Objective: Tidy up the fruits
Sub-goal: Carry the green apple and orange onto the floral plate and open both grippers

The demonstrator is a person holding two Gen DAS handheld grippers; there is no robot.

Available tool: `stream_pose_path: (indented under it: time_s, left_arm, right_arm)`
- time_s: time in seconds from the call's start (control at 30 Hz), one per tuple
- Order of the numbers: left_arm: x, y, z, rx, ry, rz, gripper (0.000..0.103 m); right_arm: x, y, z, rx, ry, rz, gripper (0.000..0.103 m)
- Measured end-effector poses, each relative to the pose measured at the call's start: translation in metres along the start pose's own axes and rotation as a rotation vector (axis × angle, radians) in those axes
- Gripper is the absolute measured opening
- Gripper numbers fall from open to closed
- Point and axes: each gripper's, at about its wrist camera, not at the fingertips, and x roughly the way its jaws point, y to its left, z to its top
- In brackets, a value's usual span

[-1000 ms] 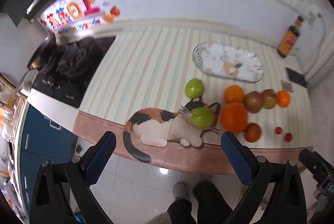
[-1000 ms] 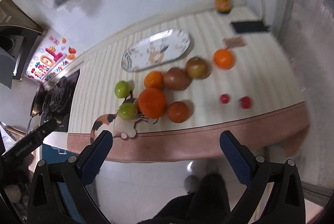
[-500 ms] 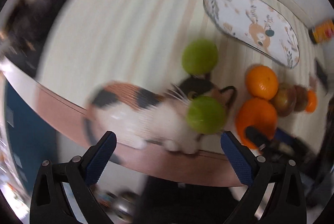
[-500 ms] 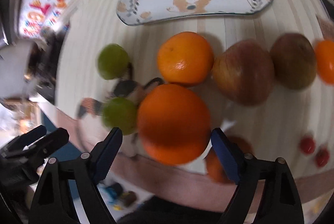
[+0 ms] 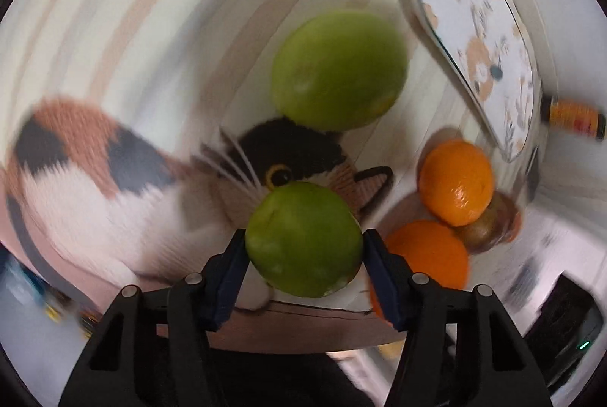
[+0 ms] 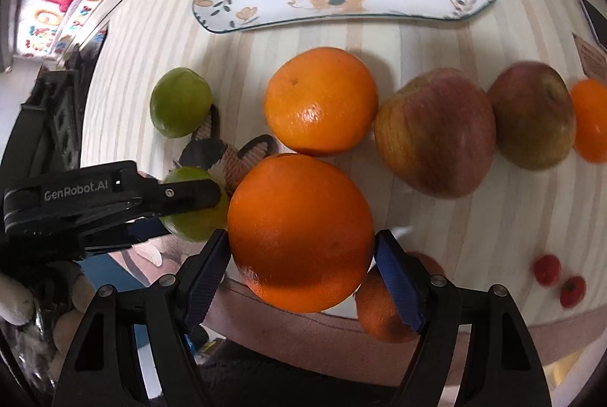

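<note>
The blue-padded fingers of the left gripper are closing on the near green fruit, one pad against each side of it, over the cat's face printed on the striped mat. The right gripper is likewise closing, its blue fingers flanking the large orange and touching its sides near the mat's pinkish front border. From the right wrist view the left gripper's black body reaches in from the left, just beside that orange. A second green fruit lies just beyond the held one, apart from it. A smaller orange sits right behind the large one, touching it, and two reddish apples line up to its right, followed by another orange at the frame edge. Two small red fruits lie near the border on the right. Beyond the row, a kidney-shaped plate with a deer pattern sits bare on the mat.
</note>
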Motion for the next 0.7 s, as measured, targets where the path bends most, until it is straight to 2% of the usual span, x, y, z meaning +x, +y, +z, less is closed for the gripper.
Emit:
stream_pose_path:
  time_s: [0.1,0.17,0.4,0.5,0.7]
  left_arm:
    - [-0.003,-0.019,0.001,0.187,-0.023,0.136,0.058]
    - [-0.004,-0.026,0.001,0.253,-0.028,0.165,0.06]
    - [0.002,-0.033,0.014,0.256,-0.006,0.106,0.06]
    - [0.001,-0.036,0.019,0.264,-0.022,0.091,0.058]
    - [-0.004,-0.04,0.009,0.358,-0.085,0.163,0.058]
  right_arm:
    - [0.002,0.004,-0.002,0.034,0.004,-0.021,0.079]
    - [0.003,0.009,-0.002,0.044,-0.014,-0.04,0.08]
    - [0.008,0.011,-0.002,0.103,-0.025,-0.056,0.081]
    - [0.009,0.015,-0.003,0.102,-0.03,-0.072,0.081]
    - [0.01,0.025,-0.009,0.099,-0.053,-0.094,0.079]
